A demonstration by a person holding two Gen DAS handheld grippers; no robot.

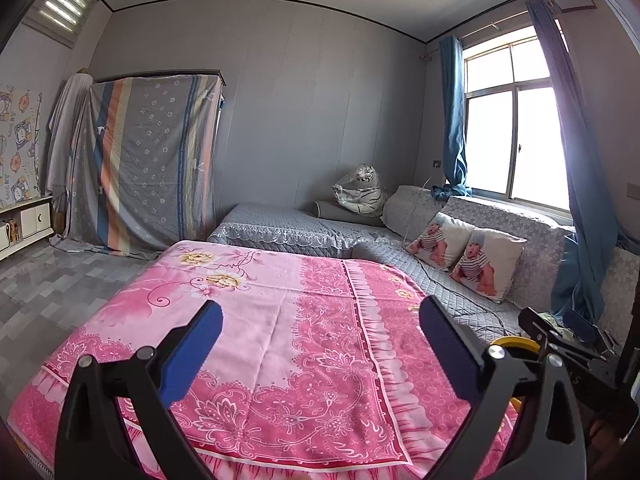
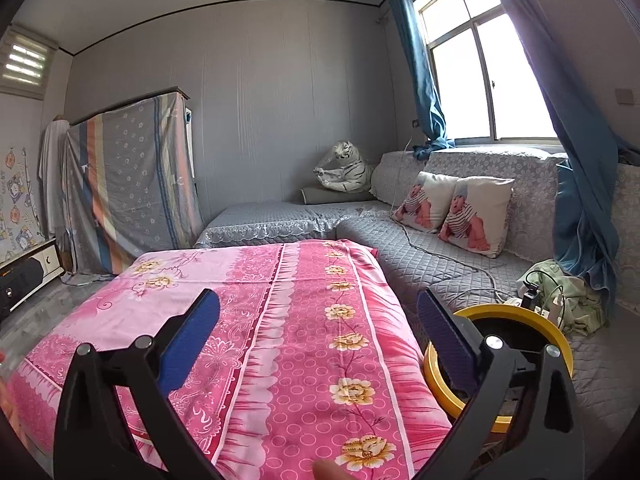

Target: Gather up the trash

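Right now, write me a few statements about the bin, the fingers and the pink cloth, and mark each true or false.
1. Both grippers, left and right, are open and empty. True.
2. The yellow bin stands left of the pink cloth. False: it stands at its right edge, beside the sofa.
3. Trash litters the pink cloth. False: none shows on it.
4. Two baby-print cushions lean on the sofa back. True.

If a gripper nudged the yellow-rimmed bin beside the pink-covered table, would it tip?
The yellow-rimmed bin looks like thin plastic, so probably light and easy to slide. Its wide round mouth suggests it resists tipping, though its base is hidden. It would likely roll if knocked over.
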